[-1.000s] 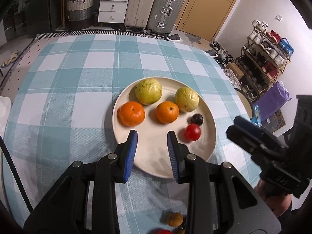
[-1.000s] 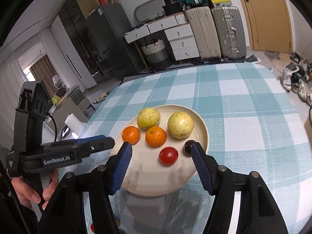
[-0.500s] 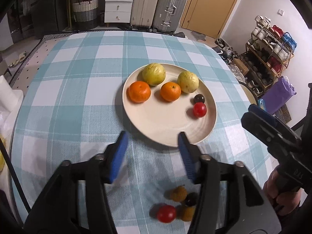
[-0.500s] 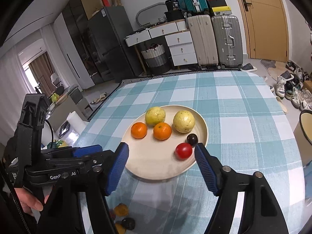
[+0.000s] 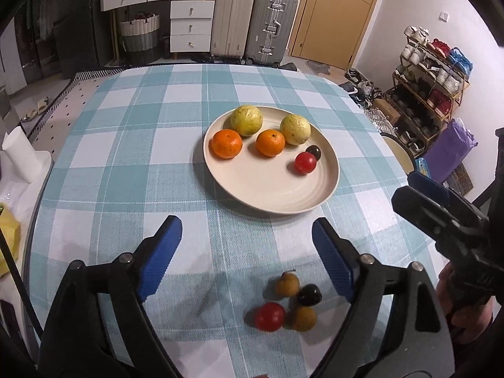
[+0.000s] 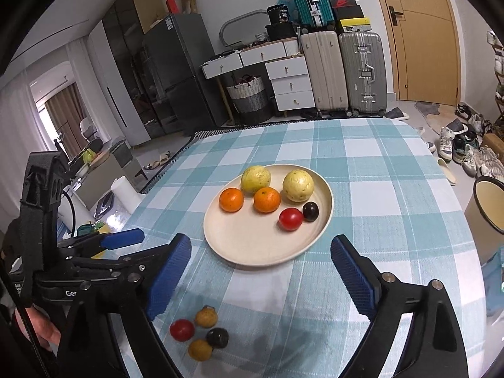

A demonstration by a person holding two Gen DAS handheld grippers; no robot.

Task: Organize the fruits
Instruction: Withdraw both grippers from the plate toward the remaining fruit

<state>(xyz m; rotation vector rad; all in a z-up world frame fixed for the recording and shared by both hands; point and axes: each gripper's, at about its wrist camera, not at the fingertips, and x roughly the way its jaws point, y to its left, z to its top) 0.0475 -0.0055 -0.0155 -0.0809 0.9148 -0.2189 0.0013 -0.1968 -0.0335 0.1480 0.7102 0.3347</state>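
A round cream plate (image 5: pixel 327 186) sits on a table covered in a teal-and-white checked cloth (image 5: pixel 126 145), and it serves as the landmark here. On the plate lie six fruits: two yellow-green round fruits (image 5: pixel 246 120) along its far rim, two oranges (image 5: pixel 226 143) just in front of them, and a red tomato-like fruit (image 5: pixel 305 163) touching a small dark plum-like one (image 5: pixel 314 152) toward its right side. Judging by this, the sorting looks a little over half done. Four small fruits are left on the cloth, on the near side of the plate, bunched together: one red (image 5: pixel 269 316), one dark (image 5: pixel 309 294) and two brownish-yellow (image 5: pixel 287 284). The left gripper (image 5: pixel 249 258) hovers above the cloth between plate and cluster, its blue-padded jaws opening with nothing between them. The right gripper (image 6: pixel 260 278) is likewise near the plate's near rim, jaws opening and empty. Beyond the plate's far side the room shows suitcases (image 5: pixel 252 25), white drawers (image 5: pixel 189 22), a woven basket (image 5: pixel 140 36), a wooden door (image 5: pixel 334 12) and a shoe rack (image 5: pixel 431 72).
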